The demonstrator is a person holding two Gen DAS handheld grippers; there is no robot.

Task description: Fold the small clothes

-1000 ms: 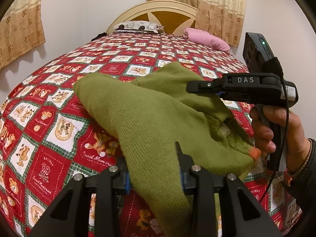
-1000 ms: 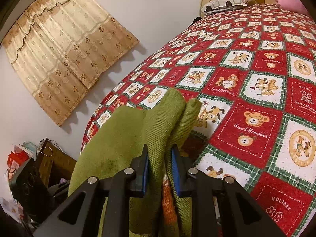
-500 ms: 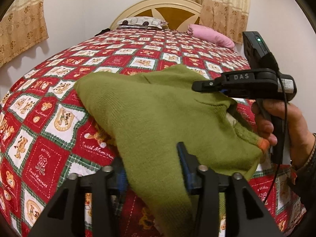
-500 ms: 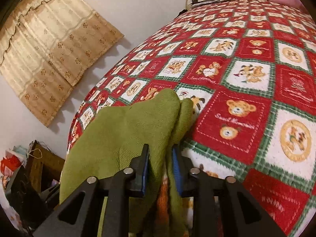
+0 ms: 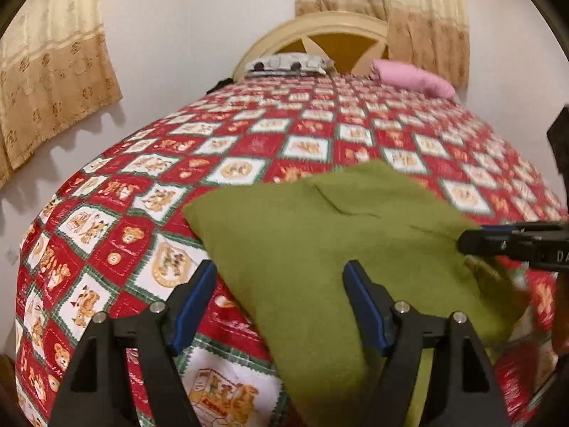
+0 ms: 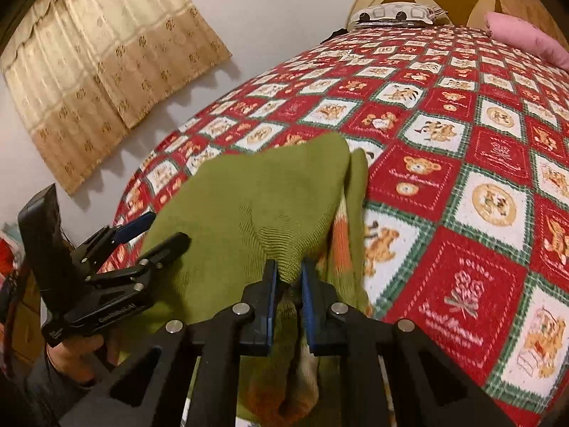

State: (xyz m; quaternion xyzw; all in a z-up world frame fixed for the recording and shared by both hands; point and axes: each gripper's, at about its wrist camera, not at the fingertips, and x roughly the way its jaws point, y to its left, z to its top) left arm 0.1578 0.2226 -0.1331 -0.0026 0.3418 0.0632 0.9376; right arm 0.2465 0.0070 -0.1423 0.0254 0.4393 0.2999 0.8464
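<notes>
Your left gripper (image 5: 279, 306) was spreading its jaws, pads clear of the green sweater (image 5: 320, 242) that lay between them on the bed (image 5: 142, 192). Your right gripper (image 6: 287, 279) was squeezing tighter, pinching a fold of that sweater near the bed's edge.
</notes>
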